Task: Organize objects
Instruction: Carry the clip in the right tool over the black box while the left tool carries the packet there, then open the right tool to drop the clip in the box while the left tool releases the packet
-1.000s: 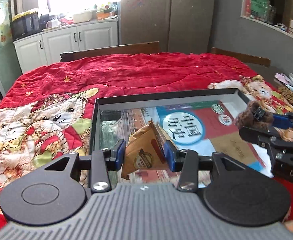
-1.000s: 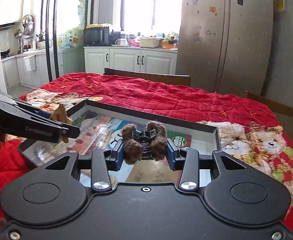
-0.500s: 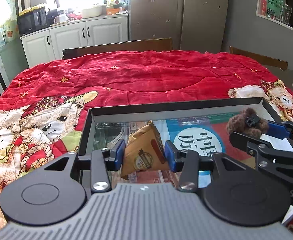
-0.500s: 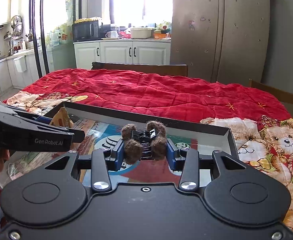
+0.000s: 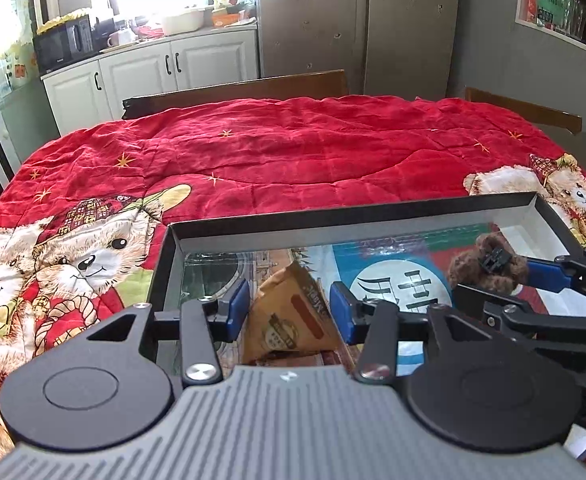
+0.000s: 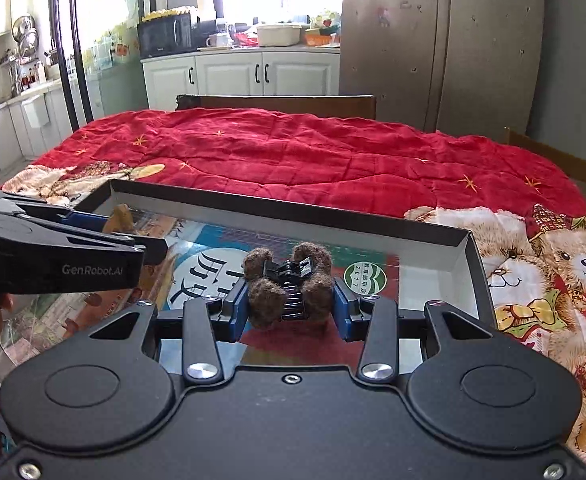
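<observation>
My left gripper (image 5: 289,310) is shut on a tan triangular snack packet (image 5: 289,316) and holds it over the left part of a shallow black box (image 5: 357,212). My right gripper (image 6: 291,306) is shut on a brown fuzzy hair claw clip (image 6: 289,286) and holds it over the box's middle (image 6: 293,208). The clip (image 5: 489,264) and the right gripper's fingers (image 5: 545,272) show at the right of the left wrist view. The left gripper's body (image 6: 61,256) and the packet's tip (image 6: 121,216) show at the left of the right wrist view. A colourful book (image 5: 393,280) lies in the box.
The box sits on a table under a red quilt with teddy bears (image 5: 293,152). Wooden chair backs (image 5: 237,92) stand at the far edge. Kitchen cabinets (image 6: 261,76) and a fridge (image 6: 441,40) lie beyond.
Both grippers have drawn back toward me and tilted up, still holding their objects over the box. The box's far rim sits lower in both views.
</observation>
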Available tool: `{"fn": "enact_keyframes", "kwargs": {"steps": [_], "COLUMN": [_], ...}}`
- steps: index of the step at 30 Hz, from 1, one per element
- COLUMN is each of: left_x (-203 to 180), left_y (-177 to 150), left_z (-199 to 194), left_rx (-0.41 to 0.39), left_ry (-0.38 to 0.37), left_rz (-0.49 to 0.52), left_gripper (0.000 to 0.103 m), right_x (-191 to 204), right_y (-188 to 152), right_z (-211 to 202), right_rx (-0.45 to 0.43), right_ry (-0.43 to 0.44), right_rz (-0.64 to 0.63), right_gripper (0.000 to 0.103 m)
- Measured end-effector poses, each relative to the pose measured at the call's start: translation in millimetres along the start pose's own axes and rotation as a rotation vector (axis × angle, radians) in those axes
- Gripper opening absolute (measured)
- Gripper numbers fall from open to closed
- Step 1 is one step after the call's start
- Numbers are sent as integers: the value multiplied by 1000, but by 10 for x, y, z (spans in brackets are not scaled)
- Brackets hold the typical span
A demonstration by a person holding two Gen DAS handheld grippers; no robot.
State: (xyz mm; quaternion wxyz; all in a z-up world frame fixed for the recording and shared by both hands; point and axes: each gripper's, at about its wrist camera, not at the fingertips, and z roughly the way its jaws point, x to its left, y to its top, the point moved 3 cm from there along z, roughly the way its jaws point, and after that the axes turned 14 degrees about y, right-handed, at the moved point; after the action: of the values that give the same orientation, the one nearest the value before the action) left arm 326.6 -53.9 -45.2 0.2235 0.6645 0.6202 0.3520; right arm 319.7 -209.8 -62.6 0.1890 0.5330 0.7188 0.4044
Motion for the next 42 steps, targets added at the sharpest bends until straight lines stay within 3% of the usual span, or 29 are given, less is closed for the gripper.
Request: {"fn": "enact_keyframes", "kwargs": {"steps": [5,13,19,21,28,42], "left_x": [1,-10,7,29,112,206], "left_y": [-5,-13,-15,-16,-35,-172], "left_z": [7,-34,-122,-146,-290,-735], "left_rx": [-1,-32,-77,-83,-116,-183], "left_ry": [1,5,18,23,29,48], "left_rz": [3,17,22,17,-8,7], "left_gripper": [56,73,86,87,88,93], "right_x": [8,20,29,47,102,198], "right_y": [-7,-14,5,6,-10,-106], "right_z": [45,68,33,11,-118,-591], "right_rx": [30,58,44,34,-6,-46], "right_ry": [-4,-16,-7,-15,-70,-32], "right_rz": [-12,-22,-27,-41,-89,-92], "right_gripper": [41,47,74,78,80,81]}}
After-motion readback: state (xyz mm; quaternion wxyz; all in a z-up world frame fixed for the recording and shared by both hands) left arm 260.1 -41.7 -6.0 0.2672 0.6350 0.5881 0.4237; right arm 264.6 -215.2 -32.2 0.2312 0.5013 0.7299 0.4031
